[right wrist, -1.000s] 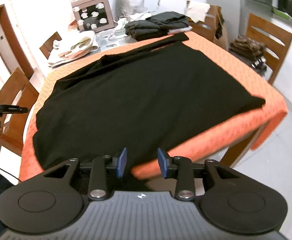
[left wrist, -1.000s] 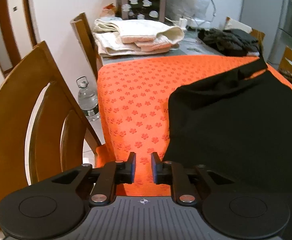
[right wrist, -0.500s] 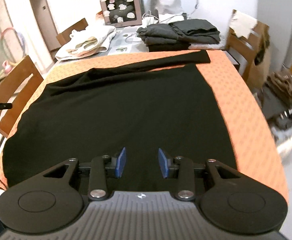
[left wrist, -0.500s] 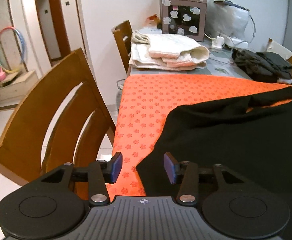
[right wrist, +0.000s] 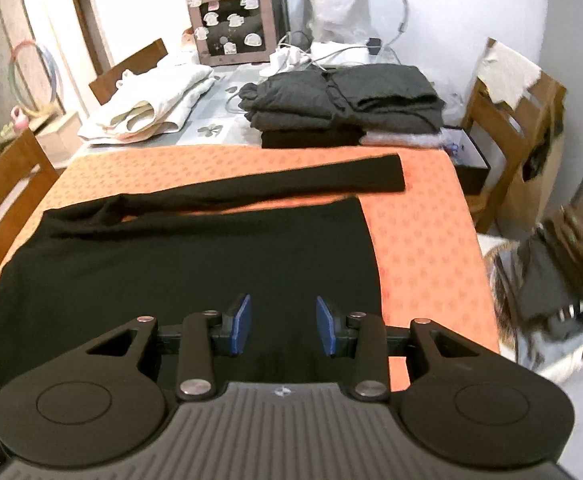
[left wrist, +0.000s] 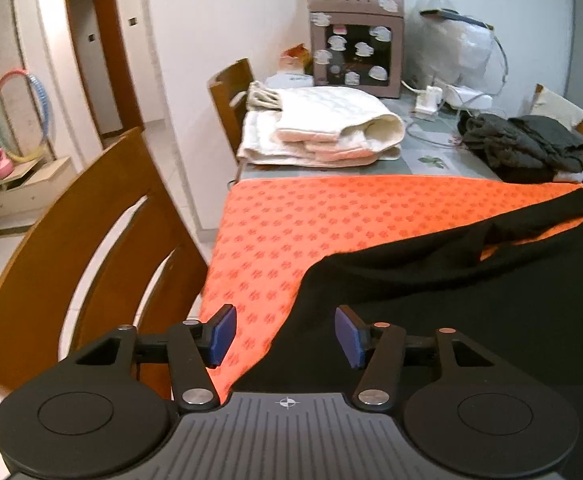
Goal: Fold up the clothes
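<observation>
A black long-sleeved garment (right wrist: 195, 264) lies spread flat on the orange patterned tablecloth (right wrist: 415, 240), one sleeve (right wrist: 275, 188) stretched along its far side. My right gripper (right wrist: 283, 330) hovers over the garment's near right part, jaws apart with nothing between the pads. In the left wrist view the same garment (left wrist: 471, 300) fills the right half, and my left gripper (left wrist: 285, 336) hangs above its left edge over the cloth (left wrist: 291, 224). Its jaws are opening, with nothing pinched between them.
A wooden chair (left wrist: 79, 280) stands close at the table's left side. At the far end lie folded white bedding (left wrist: 323, 132), a stack of dark folded clothes (right wrist: 343, 100) and a brown box with stickers (right wrist: 231, 12). More chairs (right wrist: 519, 120) stand at the right.
The left jaws have spread from nearly together to wide, and the gripper has drawn back from the garment's left edge. The right gripper swung from the table's right corner to over the garment.
</observation>
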Demonstrator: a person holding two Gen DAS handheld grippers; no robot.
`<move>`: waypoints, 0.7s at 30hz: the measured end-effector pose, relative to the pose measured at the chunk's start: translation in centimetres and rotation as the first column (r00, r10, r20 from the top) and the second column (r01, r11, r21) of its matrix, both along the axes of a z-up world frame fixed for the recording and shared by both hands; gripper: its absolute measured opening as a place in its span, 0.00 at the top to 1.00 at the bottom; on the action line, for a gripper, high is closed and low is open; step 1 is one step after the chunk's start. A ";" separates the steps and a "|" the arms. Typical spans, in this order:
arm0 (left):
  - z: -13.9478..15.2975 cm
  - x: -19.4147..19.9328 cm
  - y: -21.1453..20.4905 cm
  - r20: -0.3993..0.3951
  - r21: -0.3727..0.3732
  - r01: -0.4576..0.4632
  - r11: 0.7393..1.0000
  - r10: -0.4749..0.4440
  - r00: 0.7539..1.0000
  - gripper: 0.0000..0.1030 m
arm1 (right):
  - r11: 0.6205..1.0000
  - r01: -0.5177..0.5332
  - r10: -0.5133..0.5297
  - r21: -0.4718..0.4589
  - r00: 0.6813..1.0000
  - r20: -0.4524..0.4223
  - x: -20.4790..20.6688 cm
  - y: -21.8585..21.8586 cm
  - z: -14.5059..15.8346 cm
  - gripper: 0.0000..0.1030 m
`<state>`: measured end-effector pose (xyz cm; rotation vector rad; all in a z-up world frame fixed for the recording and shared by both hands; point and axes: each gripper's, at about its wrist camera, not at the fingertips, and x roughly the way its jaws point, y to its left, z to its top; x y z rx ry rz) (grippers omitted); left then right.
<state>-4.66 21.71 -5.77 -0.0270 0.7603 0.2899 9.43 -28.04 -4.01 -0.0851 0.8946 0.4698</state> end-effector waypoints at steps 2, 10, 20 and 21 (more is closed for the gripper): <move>-0.5 1.7 0.2 -0.014 -0.004 0.023 1.000 -0.023 1.000 0.44 | 1.000 -0.013 0.013 -0.018 1.000 -0.006 1.9 1.1 -0.1 0.60; -2.7 7.9 0.0 -0.062 0.021 0.112 0.994 -0.110 0.992 0.44 | 0.986 -0.107 0.112 -0.126 0.993 0.027 9.8 5.9 -1.6 0.56; -4.7 12.8 -0.7 -0.124 0.032 0.117 0.993 -0.113 0.986 0.44 | 0.945 -0.264 0.260 -0.191 0.964 -0.048 19.4 10.3 -7.5 0.55; -4.8 13.0 -0.6 -0.124 0.029 0.107 0.994 -0.103 0.987 0.44 | 0.933 -0.296 0.291 -0.202 0.955 -0.056 19.8 11.0 -8.1 0.55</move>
